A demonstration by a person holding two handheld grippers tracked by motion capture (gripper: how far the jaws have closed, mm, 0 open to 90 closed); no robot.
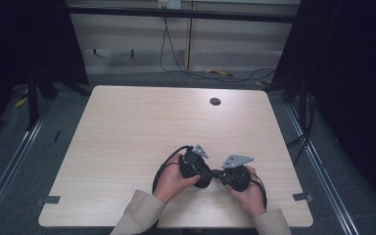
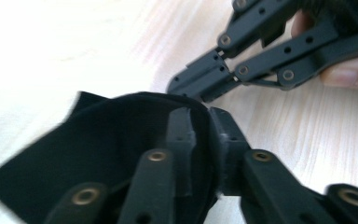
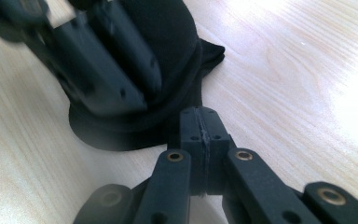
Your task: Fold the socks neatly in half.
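A black cloth [image 2: 98, 149] lies bunched on the wooden table [image 1: 152, 122] near its front edge, between the two grippers. My left gripper [image 2: 203, 116] has one jaw tucked behind the cloth's rim. Its jaws stand slightly apart, with the rim running slack through the gap. My right gripper [image 3: 199, 114] is shut on a thin edge of the cloth [image 3: 177, 42], pads pressed flat together. In the high view the left gripper [image 1: 210, 172] and the right gripper [image 1: 220, 174] meet tip to tip, each held in a hand. Part of the cloth is hidden under the left jaws.
A round cable hole [image 1: 215, 101] sits near the table's far edge. Black cables [image 1: 176, 63] trail over the floor behind the table. Dark curtains and stand legs flank both sides. Small tape marks [image 1: 301, 197] lie by the front corners.
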